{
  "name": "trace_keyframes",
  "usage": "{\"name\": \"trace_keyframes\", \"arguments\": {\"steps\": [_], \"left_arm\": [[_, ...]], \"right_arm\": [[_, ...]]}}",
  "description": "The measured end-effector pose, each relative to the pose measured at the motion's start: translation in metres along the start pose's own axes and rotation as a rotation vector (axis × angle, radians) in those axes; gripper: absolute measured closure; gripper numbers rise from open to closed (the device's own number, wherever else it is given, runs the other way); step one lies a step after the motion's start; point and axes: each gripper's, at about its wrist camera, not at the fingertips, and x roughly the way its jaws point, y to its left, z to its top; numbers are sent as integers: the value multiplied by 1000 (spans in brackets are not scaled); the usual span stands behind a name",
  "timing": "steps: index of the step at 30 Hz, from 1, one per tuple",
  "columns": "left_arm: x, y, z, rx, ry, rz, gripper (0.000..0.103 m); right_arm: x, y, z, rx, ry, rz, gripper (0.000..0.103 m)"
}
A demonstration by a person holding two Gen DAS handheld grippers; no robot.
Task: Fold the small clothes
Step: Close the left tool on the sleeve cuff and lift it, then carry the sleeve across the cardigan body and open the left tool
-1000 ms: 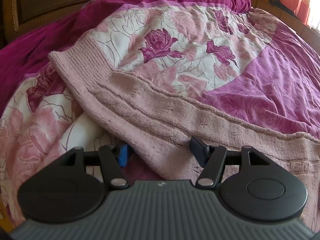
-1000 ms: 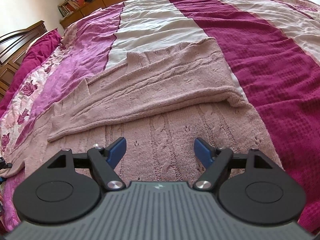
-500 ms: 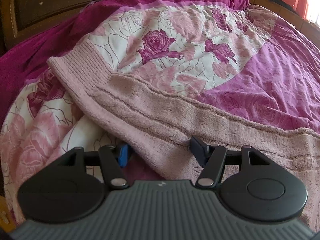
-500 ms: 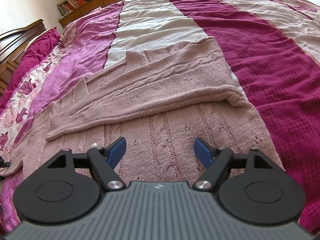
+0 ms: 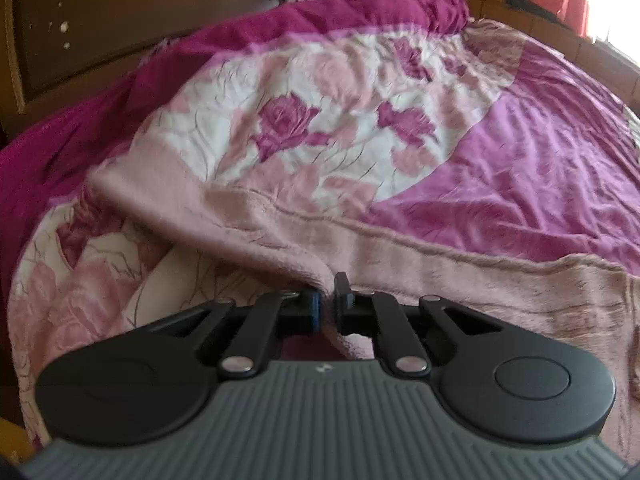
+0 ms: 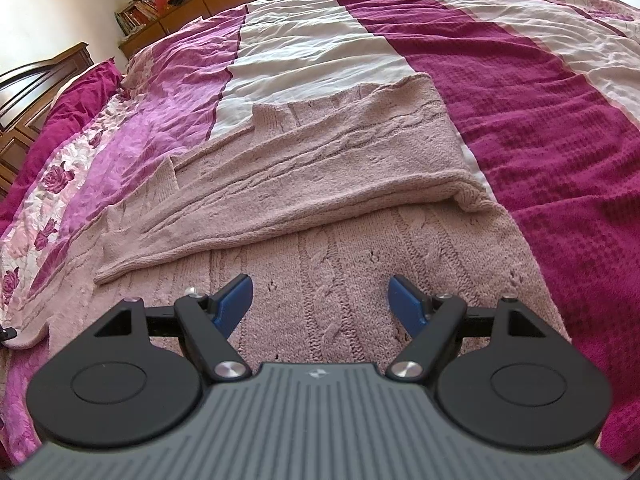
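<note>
A dusty-pink cable-knit sweater [image 6: 320,184] lies spread on the bed, one part folded over its body. In the left wrist view its sleeve [image 5: 248,232] runs from the ribbed cuff at the left toward the gripper. My left gripper [image 5: 327,300] is shut on the sleeve's edge, and the knit bunches between the jaws. My right gripper [image 6: 320,300] is open and empty, held just above the sweater's lower body with a blue pad [image 6: 234,300] on each side.
The bed carries a magenta, white and rose-print cover [image 5: 500,152]. A dark wooden headboard [image 5: 120,32] stands at the far left. Low wooden drawers with books [image 6: 168,20] and an orange curtain line the far wall.
My left gripper has closed from open onto the sleeve's edge and moved slightly, blurring the view. My right gripper has stayed open and nearly still.
</note>
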Motion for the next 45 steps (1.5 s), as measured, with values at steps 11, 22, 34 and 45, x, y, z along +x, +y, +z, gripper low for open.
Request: {"name": "trace_keyframes", "arguments": {"steps": [11, 22, 34, 45], "left_arm": [[-58, -33, 16, 32, -136, -133, 95], [-113, -85, 22, 50, -221, -318, 95], [-133, -167, -23, 174, -164, -502, 95], [-114, -207, -84, 296, -24, -536, 95]], "right_arm": [[-3, -4, 0, 19, -7, 16, 22], [-8, -14, 1, 64, -18, 44, 22], [-13, -30, 1, 111, -34, 49, 22], [-12, -33, -1, 119, -35, 55, 22]]}}
